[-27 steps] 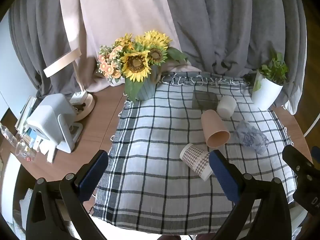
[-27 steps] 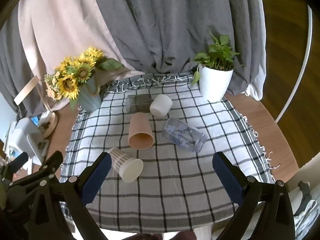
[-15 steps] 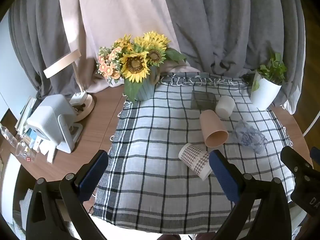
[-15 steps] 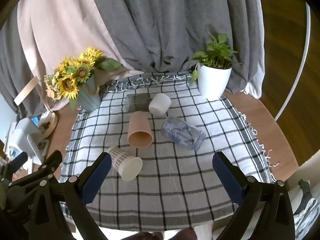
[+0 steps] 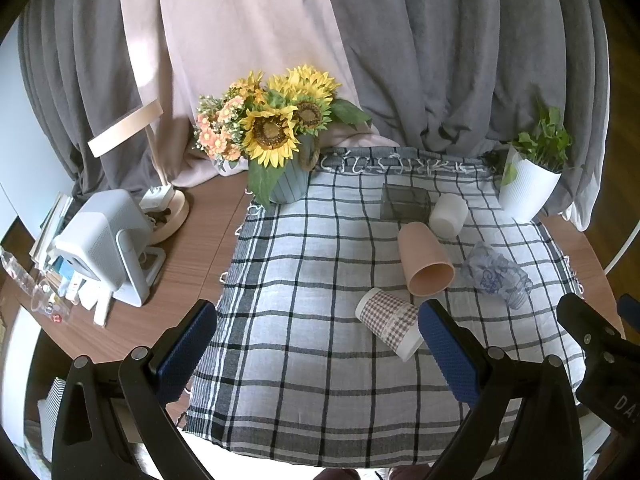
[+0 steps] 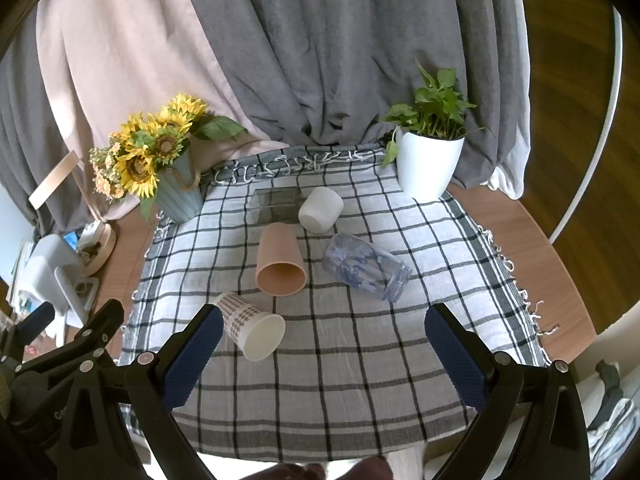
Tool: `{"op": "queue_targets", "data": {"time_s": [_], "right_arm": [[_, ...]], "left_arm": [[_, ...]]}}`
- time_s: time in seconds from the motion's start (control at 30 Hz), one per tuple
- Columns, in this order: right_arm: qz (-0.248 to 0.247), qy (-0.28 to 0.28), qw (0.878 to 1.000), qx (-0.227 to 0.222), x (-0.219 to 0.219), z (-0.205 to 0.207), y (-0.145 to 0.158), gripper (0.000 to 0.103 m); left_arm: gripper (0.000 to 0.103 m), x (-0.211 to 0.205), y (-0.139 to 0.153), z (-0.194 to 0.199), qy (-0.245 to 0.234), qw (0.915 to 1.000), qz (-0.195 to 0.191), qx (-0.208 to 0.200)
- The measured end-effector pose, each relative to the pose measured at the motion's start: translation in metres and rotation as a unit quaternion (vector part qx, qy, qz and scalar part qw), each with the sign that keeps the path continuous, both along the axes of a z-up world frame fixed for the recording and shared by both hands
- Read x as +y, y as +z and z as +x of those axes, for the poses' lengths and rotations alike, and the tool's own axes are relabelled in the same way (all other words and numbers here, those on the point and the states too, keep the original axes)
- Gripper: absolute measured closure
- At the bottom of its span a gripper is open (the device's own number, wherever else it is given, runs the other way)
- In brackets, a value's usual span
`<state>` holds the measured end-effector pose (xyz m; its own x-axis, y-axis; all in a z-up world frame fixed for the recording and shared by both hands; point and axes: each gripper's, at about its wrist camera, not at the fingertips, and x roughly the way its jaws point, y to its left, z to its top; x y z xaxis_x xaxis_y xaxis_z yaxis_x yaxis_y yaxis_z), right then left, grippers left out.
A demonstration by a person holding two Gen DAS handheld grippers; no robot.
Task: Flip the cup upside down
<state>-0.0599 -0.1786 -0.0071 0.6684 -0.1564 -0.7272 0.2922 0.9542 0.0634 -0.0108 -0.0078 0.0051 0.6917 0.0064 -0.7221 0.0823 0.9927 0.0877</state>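
At the near edge of the bench (image 6: pixel 532 224), both tools are hovering above the checked cloth (image 6: pixel 320 380) with nothing between their pads: the left gripper (image 5: pixel 316 344) is standing spread wide, and the right gripper (image 6: pixel 320 344) is likewise spread wide and empty. Just beyond the fingers, the checked paper cup (image 6: pixel 250 330) is lying on its side with its white mouth facing the cameras; in the left view this paper cup (image 5: pixel 388 326) is sitting just beside the right-hand pad. Behind it, the tan cup (image 6: pixel 280 266) is lying on its side too, mouth forward, and to its right a clear patterned glass (image 6: pixel 366 266) is lying tipped over. Which cup the task means cannot be told, though the paper one is lying nearest. It is probably light and thin-walled, so a hard squeeze could be crushing it; taking it across the mid-body, away from the soft rim, looks wisest. Farther back, a white cup (image 6: pixel 321 209) is resting beside a dark clear box (image 6: pixel 276 204). At the far edge, a sunflower vase (image 6: pixel 176 196) and a potted plant (image 6: pixel 430 168) are standing before the curtains
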Motion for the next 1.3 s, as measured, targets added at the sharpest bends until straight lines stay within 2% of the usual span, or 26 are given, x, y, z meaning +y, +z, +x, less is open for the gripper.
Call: {"op": "queue_targets", "data": {"time_s": [1.3], "right_arm": [[-0.001,0.0,1.0,0.003,0.0008,0.003,-0.0028,0.002]], "left_arm": [[0.0,0.0023,-0.0002,0.0002,0.002,1.0,-0.001,0.0]]}}
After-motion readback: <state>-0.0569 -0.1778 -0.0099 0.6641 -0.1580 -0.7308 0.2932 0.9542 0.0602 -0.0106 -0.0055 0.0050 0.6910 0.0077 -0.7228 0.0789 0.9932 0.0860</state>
